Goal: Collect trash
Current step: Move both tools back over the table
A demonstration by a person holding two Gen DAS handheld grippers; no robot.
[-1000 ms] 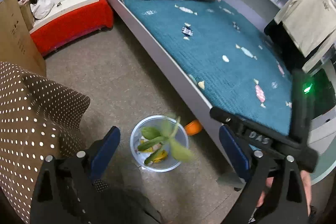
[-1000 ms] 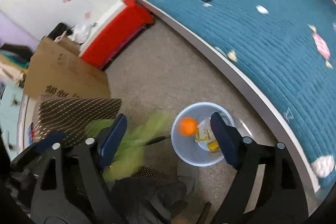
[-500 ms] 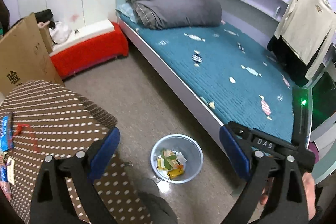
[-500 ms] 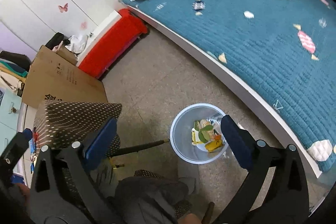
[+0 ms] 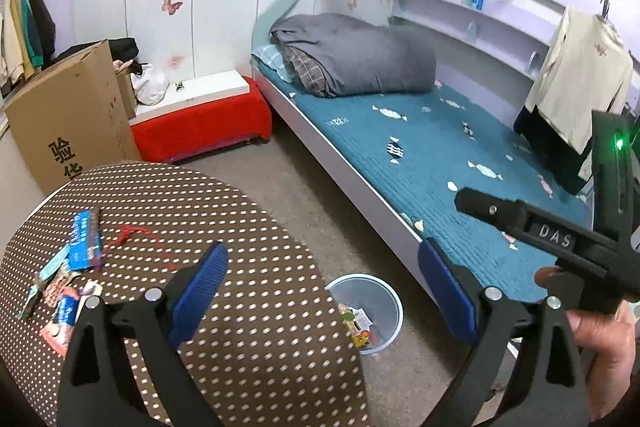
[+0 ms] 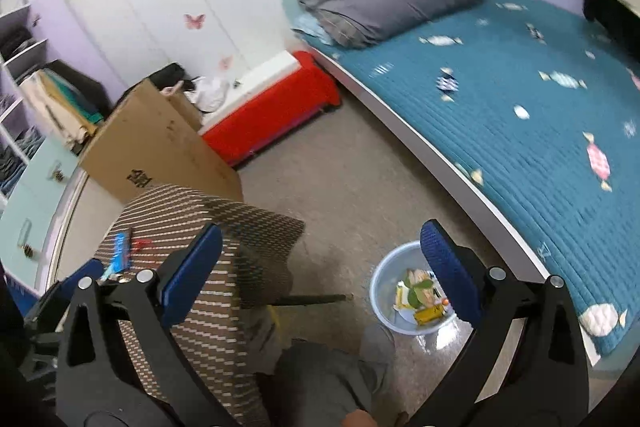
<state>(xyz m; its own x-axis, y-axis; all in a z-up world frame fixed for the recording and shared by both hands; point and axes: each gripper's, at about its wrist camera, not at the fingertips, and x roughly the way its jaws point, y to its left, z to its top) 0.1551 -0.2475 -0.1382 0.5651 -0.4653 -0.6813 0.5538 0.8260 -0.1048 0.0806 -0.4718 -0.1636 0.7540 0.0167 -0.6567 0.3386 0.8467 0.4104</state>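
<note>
A clear plastic trash bin (image 5: pixel 370 311) stands on the floor between the round table and the bed; it holds wrappers and green leaves, also in the right wrist view (image 6: pixel 412 291). Several wrappers (image 5: pixel 68 275) and a red string (image 5: pixel 124 237) lie on the left of the brown dotted tablecloth (image 5: pixel 224 227). My left gripper (image 5: pixel 320 291) is open and empty, above the table's right edge. My right gripper (image 6: pixel 322 267) is open and empty, high above the floor beside the bin. The right gripper's body (image 5: pixel 536 235) shows in the left wrist view.
A bed with a teal quilt (image 5: pixel 420 147) and grey folded duvet (image 5: pixel 360 61) runs along the right. A red bench (image 5: pixel 200 131) and a cardboard box (image 5: pixel 72 119) stand behind the table. Clothes hang at the far right (image 5: pixel 580 99). My knee (image 6: pixel 320 383) is below.
Both grippers rose and tilted up away from the bin. The green leaves and orange piece that were falling one second ago now lie in the bin. The tabletop with wrappers came into view.
</note>
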